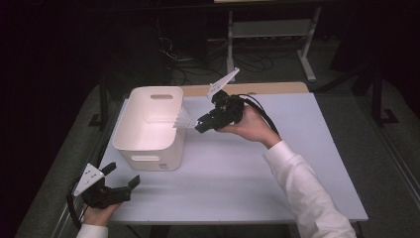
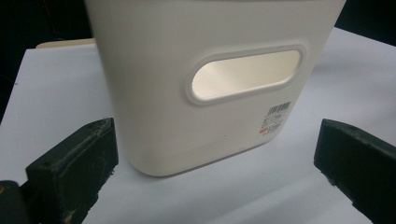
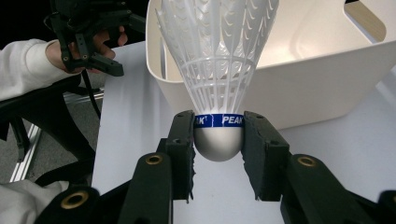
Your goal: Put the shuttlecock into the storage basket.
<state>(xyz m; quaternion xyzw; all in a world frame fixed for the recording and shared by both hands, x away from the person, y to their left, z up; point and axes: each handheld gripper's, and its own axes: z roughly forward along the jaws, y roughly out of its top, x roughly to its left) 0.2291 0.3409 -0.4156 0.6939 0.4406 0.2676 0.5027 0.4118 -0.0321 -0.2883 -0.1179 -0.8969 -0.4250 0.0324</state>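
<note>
At the near left corner of the table [image 1: 237,198], the left gripper [image 1: 121,174] rests close to the table's near edge, its jaws spread wide with nothing between them. In the left gripper view those jaws frame the near wall of the white bin [image 2: 205,84], with bare tabletop on both sides of it. The bin [image 1: 148,144] stands on the left half of the table, its left side close to the left edge and its far end near the far edge; its top is open. Just right of the bin's right rim, the right gripper [image 1: 200,125] hangs above the table, pointing left toward the bin. Its jaws are closed partway on the round cork of a white shuttlecock [image 3: 218,93], pads pressing either side below the blue band, feathers aimed at the bin. In the high view the shuttlecock [image 1: 185,119] overlaps the rim. The right half of the table lies open out to its right edge.
</note>
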